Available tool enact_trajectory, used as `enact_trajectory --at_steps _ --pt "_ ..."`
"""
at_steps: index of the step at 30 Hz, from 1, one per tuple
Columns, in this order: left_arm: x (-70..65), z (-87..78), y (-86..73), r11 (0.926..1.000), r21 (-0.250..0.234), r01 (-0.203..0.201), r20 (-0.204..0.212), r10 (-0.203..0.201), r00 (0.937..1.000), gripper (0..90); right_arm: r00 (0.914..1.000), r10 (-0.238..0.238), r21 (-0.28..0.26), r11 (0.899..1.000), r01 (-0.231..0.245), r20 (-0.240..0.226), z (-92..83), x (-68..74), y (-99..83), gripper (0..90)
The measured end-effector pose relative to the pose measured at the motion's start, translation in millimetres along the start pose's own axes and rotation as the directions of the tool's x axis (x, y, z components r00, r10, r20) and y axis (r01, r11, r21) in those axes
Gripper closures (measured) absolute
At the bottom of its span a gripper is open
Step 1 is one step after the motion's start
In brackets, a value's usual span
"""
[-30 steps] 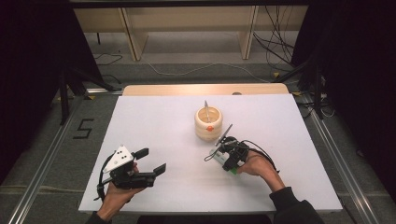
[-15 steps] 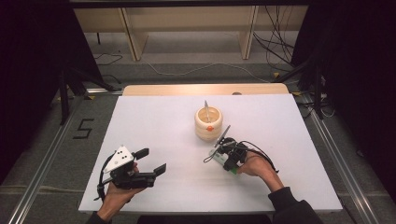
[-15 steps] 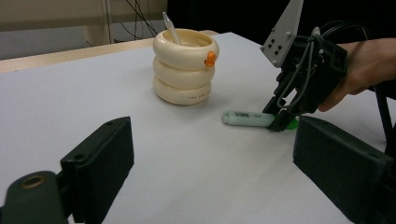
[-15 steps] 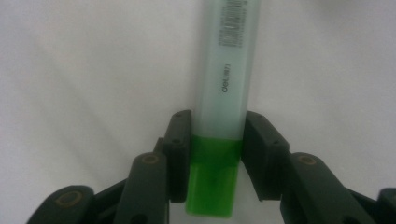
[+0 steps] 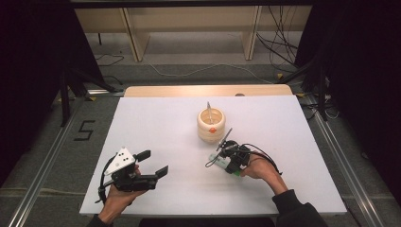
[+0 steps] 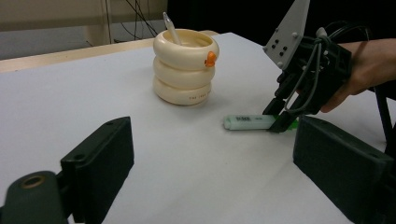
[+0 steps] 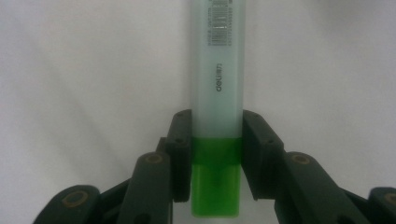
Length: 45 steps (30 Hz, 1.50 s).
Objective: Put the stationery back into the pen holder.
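The right claw has just been closing and grips the highlighter, whose long axis runs toward 12 o'clock; the left claw is open.

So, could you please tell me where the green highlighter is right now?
The green highlighter lies flat on the white table, just in front of the cream duck-shaped pen pot, with the right tongs closed around its green end.
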<state>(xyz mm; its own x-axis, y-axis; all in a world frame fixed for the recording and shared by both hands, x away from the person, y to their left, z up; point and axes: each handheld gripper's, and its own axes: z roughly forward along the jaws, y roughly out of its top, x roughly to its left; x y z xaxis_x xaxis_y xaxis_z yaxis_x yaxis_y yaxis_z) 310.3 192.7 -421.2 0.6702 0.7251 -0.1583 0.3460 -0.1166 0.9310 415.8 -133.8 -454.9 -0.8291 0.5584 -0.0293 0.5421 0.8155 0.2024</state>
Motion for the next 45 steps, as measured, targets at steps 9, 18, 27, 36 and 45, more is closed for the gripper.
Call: enact_trajectory --at_steps 9,18,27,36,45 --pt "0.2 0.2 -0.1 1.0 0.002 0.001 0.0 -0.001 1.0 11.8 0.9986 -0.047 -0.042 0.998 0.048 0.024 -9.5 8.1 0.0 67.5" --pt "0.2 0.4 -0.1 1.0 0.006 0.001 0.002 -0.001 1.0 11.8 0.9912 -0.107 -0.129 0.985 0.116 0.078 -21.3 20.1 -4.6 67.4" --pt "0.0 1.8 1.5 0.9999 0.016 0.005 0.013 -0.005 0.9999 11.8 0.9743 -0.177 -0.195 0.96 0.202 0.139 -28.7 34.1 -9.0 67.4" --pt "1.3 4.7 7.6 0.999 0.039 0.022 0.031 -0.023 0.9993 11.7 0.9389 -0.26 -0.241 0.919 0.313 0.225 -31.2 53.1 -10.8 67.4" --pt "1.3 14.1 22.4 0.9937 0.112 0.004 0.058 -0.01 0.9983 11.7 0.8919 -0.327 -0.267 0.871 0.413 0.312 -33.1 71.3 -16.8 67.4"
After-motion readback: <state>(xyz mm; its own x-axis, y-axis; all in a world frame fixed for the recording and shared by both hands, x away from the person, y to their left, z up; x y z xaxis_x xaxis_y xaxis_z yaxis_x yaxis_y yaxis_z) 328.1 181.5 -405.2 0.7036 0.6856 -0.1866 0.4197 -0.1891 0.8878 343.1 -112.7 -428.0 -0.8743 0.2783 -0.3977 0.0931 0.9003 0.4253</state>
